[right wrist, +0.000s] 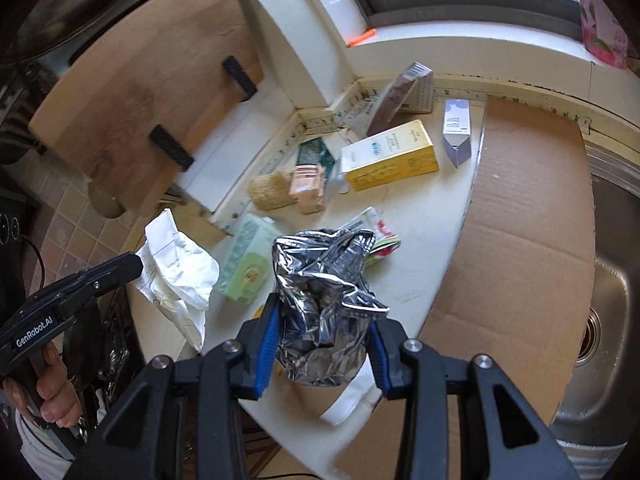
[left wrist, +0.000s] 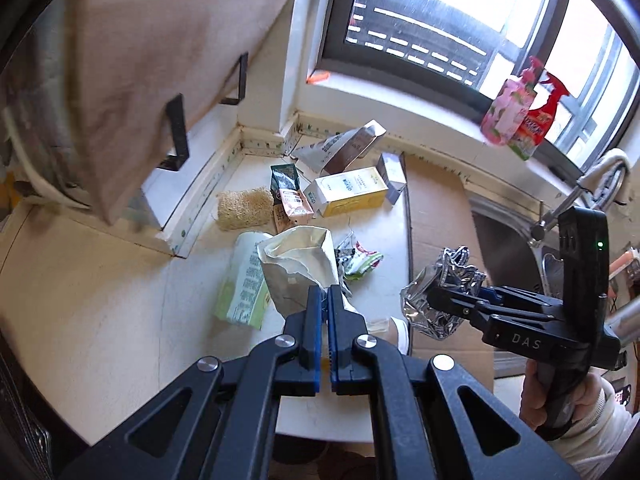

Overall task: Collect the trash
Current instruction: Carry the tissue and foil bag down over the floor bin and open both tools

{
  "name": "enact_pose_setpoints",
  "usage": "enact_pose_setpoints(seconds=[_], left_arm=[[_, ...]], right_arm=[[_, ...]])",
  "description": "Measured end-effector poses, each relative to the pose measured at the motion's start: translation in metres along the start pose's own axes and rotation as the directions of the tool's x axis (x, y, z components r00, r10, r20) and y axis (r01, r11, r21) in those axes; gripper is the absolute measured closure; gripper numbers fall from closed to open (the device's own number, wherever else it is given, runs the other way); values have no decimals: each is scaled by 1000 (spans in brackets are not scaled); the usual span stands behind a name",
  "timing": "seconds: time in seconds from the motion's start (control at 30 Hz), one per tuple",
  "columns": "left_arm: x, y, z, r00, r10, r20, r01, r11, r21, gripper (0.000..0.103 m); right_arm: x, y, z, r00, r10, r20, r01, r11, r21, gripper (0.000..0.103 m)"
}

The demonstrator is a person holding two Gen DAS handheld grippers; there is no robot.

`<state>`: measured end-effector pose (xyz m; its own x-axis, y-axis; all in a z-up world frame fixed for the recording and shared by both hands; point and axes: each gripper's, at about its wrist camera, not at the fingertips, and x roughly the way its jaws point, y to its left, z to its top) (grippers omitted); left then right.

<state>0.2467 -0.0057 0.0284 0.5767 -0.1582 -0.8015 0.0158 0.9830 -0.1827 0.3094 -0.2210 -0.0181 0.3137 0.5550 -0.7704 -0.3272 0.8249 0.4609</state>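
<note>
The right gripper (left wrist: pixel 430 298) carries the white letters "DAS" on its black body. The left gripper (right wrist: pixel 136 262) bears "GenRobot.AI" on its side. Print on the cartons is too small to read.

Two close wrist views angled down from above the countertop (left wrist: pixel 100 280), sharing its littered corner.

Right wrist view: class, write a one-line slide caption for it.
Right gripper clamps crumpled silver foil wrapper above a countertop littered with cartons, beside flattened cardboard.
</note>
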Motion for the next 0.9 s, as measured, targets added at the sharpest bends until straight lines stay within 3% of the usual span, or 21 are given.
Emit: enact_pose_setpoints(seconds=[0.17,0.47,0.67,0.9], left_arm=[[-51,7,-41,998,-17,52,17,1000,6,102],[-93,20,-142,999,-49,-11,50,995,85,102],[-87,26,-204,991,-86,-101,101,983,156,102],[-47,35,-262,969,-99,-226,138,976,167,102]], right_arm=[[-28,35,-40,1000,2,21,-2,1000,-7,64],[-45,94,-143,999,-38,-10,39,999,38,63],[-36,115,-217,995,-89,-40,92,991,96,63],[0,104,-289,982,-131,-136,154,974,168,63]])
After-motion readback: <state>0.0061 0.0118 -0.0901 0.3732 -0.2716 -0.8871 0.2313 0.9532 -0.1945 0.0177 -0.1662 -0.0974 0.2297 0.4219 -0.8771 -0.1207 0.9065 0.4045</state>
